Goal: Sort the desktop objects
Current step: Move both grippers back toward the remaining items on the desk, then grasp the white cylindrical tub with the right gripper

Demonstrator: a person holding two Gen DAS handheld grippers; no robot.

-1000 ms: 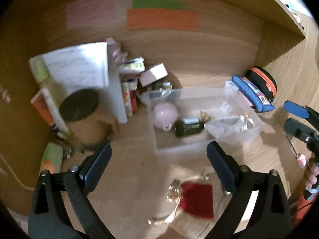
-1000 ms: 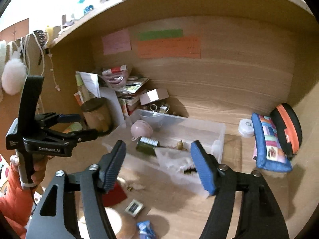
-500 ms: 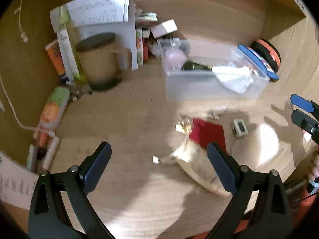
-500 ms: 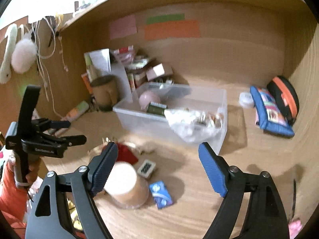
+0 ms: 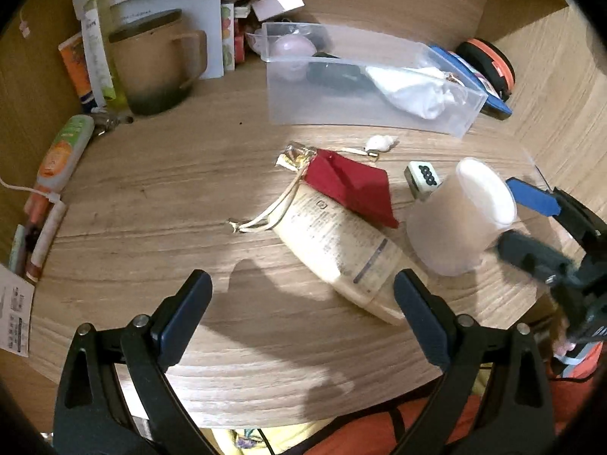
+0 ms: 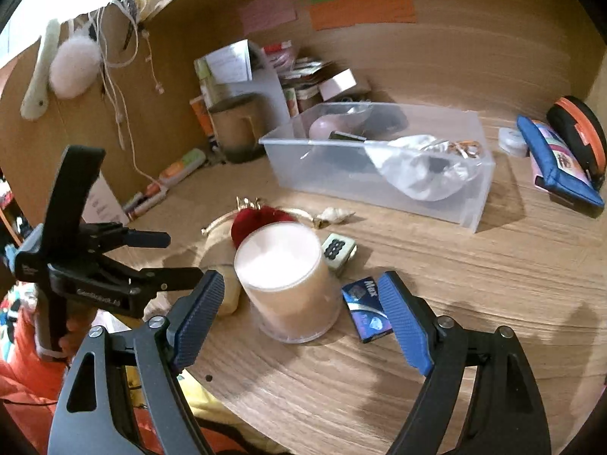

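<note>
The frosted jar [image 6: 288,284] is seen just ahead of the right gripper [image 6: 299,318], spread wide and empty, as is the left gripper [image 5: 299,311].

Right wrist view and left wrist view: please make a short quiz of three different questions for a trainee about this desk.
1. True or false: the red velvet pouch lies inside the clear plastic storage box.
2. Multiple choice: what stands between the open fingers of the right gripper? A) the frosted round jar with a white lid B) the brown ceramic mug C) the blue zip pencil case
3. Fill in: the small tile with dark dots lies ___ the box.

Key: 1 false; 2 A; 3 outside.
</note>
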